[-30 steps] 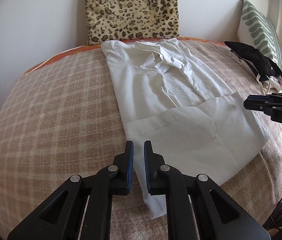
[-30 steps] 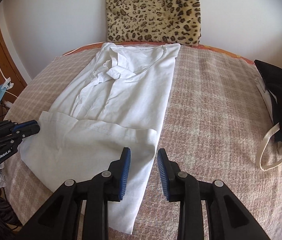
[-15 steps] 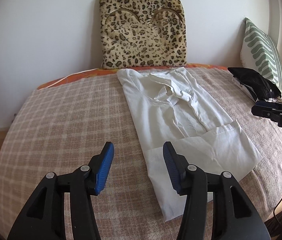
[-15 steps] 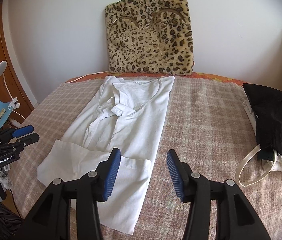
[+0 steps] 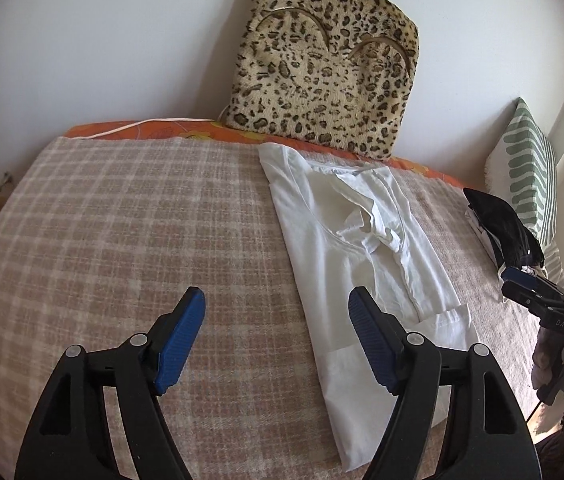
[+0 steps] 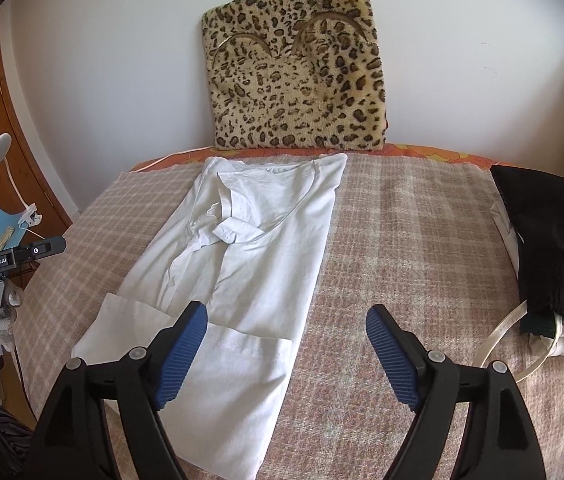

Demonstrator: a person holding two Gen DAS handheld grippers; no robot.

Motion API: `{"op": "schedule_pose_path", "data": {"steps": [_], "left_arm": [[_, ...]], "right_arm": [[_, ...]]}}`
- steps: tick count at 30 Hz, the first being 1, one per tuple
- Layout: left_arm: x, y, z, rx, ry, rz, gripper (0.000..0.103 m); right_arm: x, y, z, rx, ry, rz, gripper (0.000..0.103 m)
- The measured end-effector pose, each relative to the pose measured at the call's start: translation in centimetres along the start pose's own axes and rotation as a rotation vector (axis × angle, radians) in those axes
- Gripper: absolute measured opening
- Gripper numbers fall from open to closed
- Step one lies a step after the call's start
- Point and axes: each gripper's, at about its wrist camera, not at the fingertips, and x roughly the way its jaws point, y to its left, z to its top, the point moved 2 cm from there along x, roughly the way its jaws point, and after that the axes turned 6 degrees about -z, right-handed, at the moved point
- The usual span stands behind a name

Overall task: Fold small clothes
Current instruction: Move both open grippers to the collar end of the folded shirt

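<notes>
The shirt (image 6: 249,272) lies on the bed (image 6: 402,248) ahead of the right hand-held gripper (image 6: 286,344), its near end under the left finger. A cushion (image 6: 298,80) stands behind; a clothes pile (image 6: 554,248) lies right.

White shirt (image 5: 362,264) lies folded lengthwise, seemingly, on checked blanket (image 5: 141,240)

Soft daylight is spread evenly around the leopard-print cushion (image 5: 324,60); shadows are kept faint, focus sharp, while edges are bent and vignetted by fisheye distortion.
</notes>
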Motion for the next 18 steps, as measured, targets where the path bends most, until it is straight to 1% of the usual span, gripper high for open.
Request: {"op": "schedule_pose_path", "data": {"steps": [5, 7, 8, 9, 10, 11, 13, 14, 15, 18], "left_arm": [[1.1, 1.8, 4.4, 0.082, -0.001, 0.046, 0.074], [2.0, 2.5, 6.0, 0.080, 0.006, 0.056, 0.074], [2.4, 2.8, 6.8, 0.068, 0.007, 0.060, 0.074], [3.0, 3.2, 7.5, 0.053, 0.007, 0.052, 0.074], [3.6, 3.5, 8.1, 0.038, 0.011, 0.040, 0.073], [4.3, 3.8, 8.6, 0.029, 0.016, 0.033, 0.073], [5.9, 4.1, 9.5, 0.023, 0.026, 0.017, 0.072], [6.7, 4.2, 9.8, 0.019, 0.034, 0.010, 0.070], [7.5, 4.3, 10.1, 0.014, 0.042, 0.002, 0.065], [10.0, 4.7, 10.9, -0.005, 0.064, -0.022, 0.060]], "right_arm": [[0.6, -1.3, 3.6, 0.016, -0.007, 0.027, 0.083], [1.2, -1.7, 5.2, 0.014, -0.001, 0.037, 0.074], [1.7, -2.1, 6.0, 0.019, 0.007, 0.042, 0.071], [2.3, -2.5, 6.8, 0.029, 0.015, 0.051, 0.066], [2.9, -2.8, 7.5, 0.041, 0.024, 0.058, 0.063], [3.7, -3.2, 8.2, 0.056, 0.038, 0.068, 0.062], [5.6, -3.8, 9.3, 0.077, 0.076, 0.086, 0.054], [6.6, -4.1, 9.9, 0.079, 0.094, 0.091, 0.053], [7.4, -4.3, 10.3, 0.079, 0.104, 0.089, 0.052], [10.0, -4.8, 11.5, 0.078, 0.132, 0.088, 0.051]]}}
